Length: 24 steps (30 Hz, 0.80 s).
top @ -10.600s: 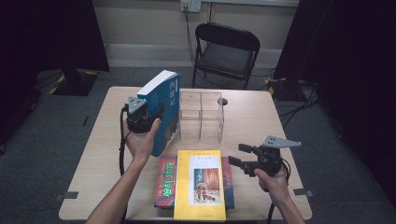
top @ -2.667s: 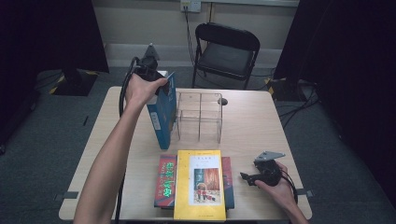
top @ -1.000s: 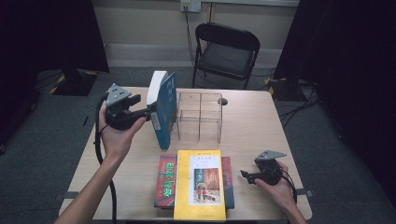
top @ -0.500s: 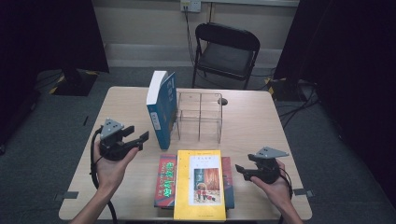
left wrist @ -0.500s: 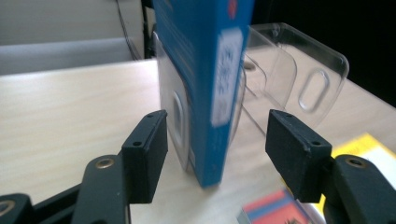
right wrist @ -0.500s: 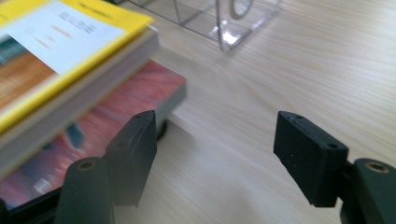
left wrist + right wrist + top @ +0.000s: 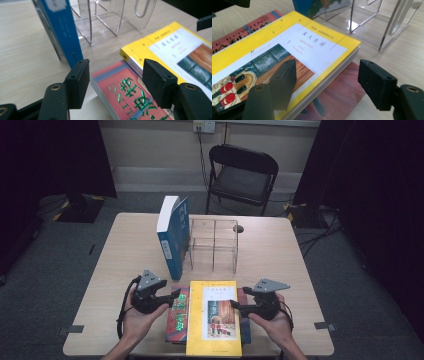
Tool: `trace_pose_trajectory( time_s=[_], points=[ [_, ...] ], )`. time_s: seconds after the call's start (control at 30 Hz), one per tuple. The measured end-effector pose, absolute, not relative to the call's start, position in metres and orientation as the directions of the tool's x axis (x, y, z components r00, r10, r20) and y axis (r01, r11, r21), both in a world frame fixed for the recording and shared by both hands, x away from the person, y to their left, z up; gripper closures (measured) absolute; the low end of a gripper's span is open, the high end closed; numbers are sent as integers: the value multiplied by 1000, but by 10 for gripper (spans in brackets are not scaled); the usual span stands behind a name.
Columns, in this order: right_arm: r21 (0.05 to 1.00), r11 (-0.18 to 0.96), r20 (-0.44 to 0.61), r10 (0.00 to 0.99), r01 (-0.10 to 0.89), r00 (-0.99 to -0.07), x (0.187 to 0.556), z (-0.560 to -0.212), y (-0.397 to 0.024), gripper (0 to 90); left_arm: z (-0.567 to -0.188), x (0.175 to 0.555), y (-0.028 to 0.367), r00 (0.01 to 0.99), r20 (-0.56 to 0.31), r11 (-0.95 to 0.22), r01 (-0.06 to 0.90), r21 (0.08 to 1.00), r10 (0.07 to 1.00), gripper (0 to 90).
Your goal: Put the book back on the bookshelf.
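Note:
A yellow book (image 7: 214,317) lies on a red book (image 7: 178,320) at the table's front. My left gripper (image 7: 176,297) hovers open at the red book's left edge; in the left gripper view its jaws (image 7: 116,80) frame the red cover (image 7: 125,90) without touching it. My right gripper (image 7: 233,306) is at the yellow book's right side, open, and its jaws have just been opening slightly. In the right gripper view (image 7: 329,77) one jaw is over the yellow cover (image 7: 287,47) and the other beyond its edge. A blue book (image 7: 172,236) stands upright by itself.
A clear acrylic organizer (image 7: 212,245) with dividers stands right of the blue book, mid-table. A black folding chair (image 7: 242,175) sits behind the wooden table (image 7: 125,255). Bare tabletop lies to the left and right of the books.
My left hand has let go of the upright blue book and come down to the front beside the red book. My right gripper has shifted left toward the yellow book's edge.

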State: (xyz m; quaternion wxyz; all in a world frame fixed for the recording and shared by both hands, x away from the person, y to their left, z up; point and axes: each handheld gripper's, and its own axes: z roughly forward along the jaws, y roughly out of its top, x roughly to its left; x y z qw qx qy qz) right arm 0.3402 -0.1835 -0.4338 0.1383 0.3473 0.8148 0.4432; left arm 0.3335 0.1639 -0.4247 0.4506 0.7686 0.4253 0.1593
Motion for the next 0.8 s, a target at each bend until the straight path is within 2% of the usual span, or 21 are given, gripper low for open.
trace_pose_trajectory(
  time_s=[0.17, 0.37, 0.43, 0.47, 0.7, 0.8],
  points=[
    [808, 378, 82, 687, 452, -722, 336, -439, -181, 296, -435, 331, 151, 622, -156, -257, 521, 814, 767, 385],
    [812, 379, 80, 680, 444, -728, 333, -442, -183, 295, -441, 330, 134, 681, -136, -316, 495, 809, 719, 381],
    [815, 399, 50, 675, 421, -736, 332, -441, -181, 296, -443, 330, 131, 679, -122, -315, 483, 817, 724, 325],
    [817, 397, 48, 677, 419, -735, 332, -442, -181, 296, -445, 330, 131, 686, -130, -312, 480, 820, 716, 290],
    [827, 344, 107, 681, 445, -725, 333, -447, -177, 296, -450, 330, 133, 696, -202, -270, 506, 819, 689, 287],
    [836, 336, 102, 682, 434, -724, 332, -449, -173, 295, -453, 330, 132, 702, -225, -257, 510, 821, 675, 279]
  ],
)
